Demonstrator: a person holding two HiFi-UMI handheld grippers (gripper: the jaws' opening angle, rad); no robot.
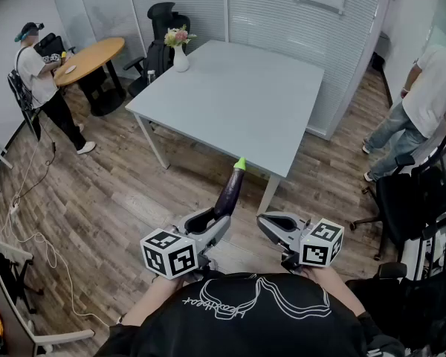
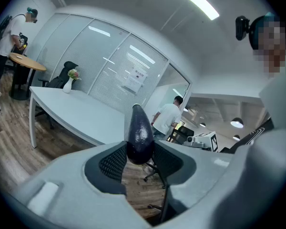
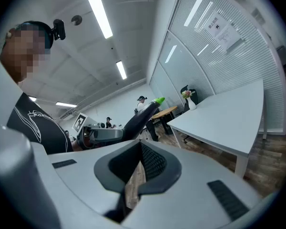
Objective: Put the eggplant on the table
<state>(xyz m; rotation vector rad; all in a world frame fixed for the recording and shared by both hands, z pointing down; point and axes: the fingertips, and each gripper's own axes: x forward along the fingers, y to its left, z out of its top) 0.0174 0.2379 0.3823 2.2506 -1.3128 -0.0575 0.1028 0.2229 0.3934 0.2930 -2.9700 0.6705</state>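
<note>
A dark purple eggplant (image 1: 229, 190) with a green stem tip sticks out forward from my left gripper (image 1: 217, 222), which is shut on its thick end. In the left gripper view the eggplant (image 2: 139, 133) sits between the two dark pads of the left gripper (image 2: 140, 157). It hangs in the air just short of the near corner of the grey table (image 1: 238, 99). My right gripper (image 1: 264, 226) is level with the left one, apart from it, shut and with nothing in it. The right gripper view shows the right gripper (image 3: 138, 168) with the eggplant (image 3: 142, 117) off to its left.
A white vase of flowers (image 1: 180, 53) stands at the table's far left corner. A black office chair (image 1: 409, 199) is at the right. One person (image 1: 431, 95) stands beyond it, another person (image 1: 37, 73) by a round wooden table (image 1: 89, 56) at the back left. A cable (image 1: 37, 236) lies on the floor.
</note>
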